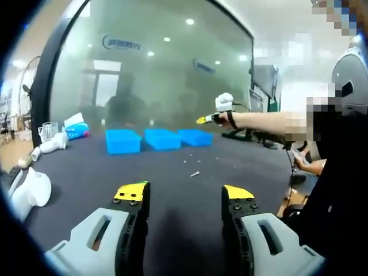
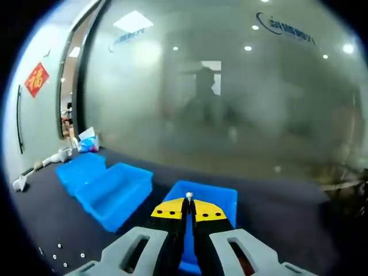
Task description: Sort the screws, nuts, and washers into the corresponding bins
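The right gripper (image 2: pixel 189 202) pinched a screw (image 2: pixel 189 196) above a blue bin (image 2: pixel 221 198). The left gripper (image 1: pixel 184 194) hung spread. A tilt could drop the screw outside.

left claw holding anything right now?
No, the left claw is open with a bare gap between its yellow tips, above the dark table.

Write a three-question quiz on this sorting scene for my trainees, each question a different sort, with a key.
1. True or false: the right hand-held gripper is shut on a small fastener above a blue bin.
2. How many blue bins stand on the dark table?
3. The left hand-held gripper is: A) open, holding nothing B) shut on a washer C) inside a bin.

Key: 1 true; 2 three; 3 A.
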Demonstrator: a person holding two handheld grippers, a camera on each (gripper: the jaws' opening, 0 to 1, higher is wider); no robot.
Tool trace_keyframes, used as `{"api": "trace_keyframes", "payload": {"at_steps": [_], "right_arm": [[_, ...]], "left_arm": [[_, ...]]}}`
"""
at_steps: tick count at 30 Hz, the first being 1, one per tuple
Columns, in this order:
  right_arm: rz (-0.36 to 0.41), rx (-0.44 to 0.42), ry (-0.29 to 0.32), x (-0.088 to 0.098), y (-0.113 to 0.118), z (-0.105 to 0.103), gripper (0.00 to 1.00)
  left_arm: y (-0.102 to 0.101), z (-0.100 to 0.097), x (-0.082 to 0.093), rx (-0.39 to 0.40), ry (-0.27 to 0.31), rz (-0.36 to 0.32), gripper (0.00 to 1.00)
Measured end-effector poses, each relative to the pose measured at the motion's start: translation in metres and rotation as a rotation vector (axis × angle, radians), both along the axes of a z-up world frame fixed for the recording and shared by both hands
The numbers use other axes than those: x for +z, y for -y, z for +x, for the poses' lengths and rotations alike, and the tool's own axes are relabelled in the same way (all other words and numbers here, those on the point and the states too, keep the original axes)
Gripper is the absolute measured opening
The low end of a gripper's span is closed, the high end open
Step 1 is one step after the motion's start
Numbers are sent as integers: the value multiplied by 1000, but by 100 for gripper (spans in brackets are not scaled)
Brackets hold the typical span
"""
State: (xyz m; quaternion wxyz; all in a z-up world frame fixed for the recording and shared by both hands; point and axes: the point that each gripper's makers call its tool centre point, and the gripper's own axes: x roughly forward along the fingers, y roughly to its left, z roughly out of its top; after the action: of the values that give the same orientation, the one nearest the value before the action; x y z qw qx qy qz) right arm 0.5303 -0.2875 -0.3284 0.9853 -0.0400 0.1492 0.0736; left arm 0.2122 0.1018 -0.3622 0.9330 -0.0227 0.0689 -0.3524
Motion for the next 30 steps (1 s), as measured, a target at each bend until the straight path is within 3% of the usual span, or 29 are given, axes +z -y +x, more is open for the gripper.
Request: {"api": "trace_keyframes", "payload": {"at_steps": [2, 5, 12, 19, 23, 30], "right_arm": [[4, 16, 0, -2, -2, -3, 7], [-12, 32, 12, -4, -4, -6, 19], [-16, 86, 27, -4, -13, -24, 24], [-7, 154, 57, 12, -27, -48, 25], [23, 208, 78, 23, -41, -75, 24], [27, 305, 162, 39, -63, -140, 24]], "left_arm": [[-1, 0, -1, 2, -2, -1, 48], [-1, 1, -2, 3, -6, -5, 48], [0, 0, -2, 2, -11, -6, 48], [2, 1, 2, 5, -8, -10, 49], [3, 1, 3, 3, -5, -7, 49], [6, 1, 7, 1, 3, 2, 49]]}}
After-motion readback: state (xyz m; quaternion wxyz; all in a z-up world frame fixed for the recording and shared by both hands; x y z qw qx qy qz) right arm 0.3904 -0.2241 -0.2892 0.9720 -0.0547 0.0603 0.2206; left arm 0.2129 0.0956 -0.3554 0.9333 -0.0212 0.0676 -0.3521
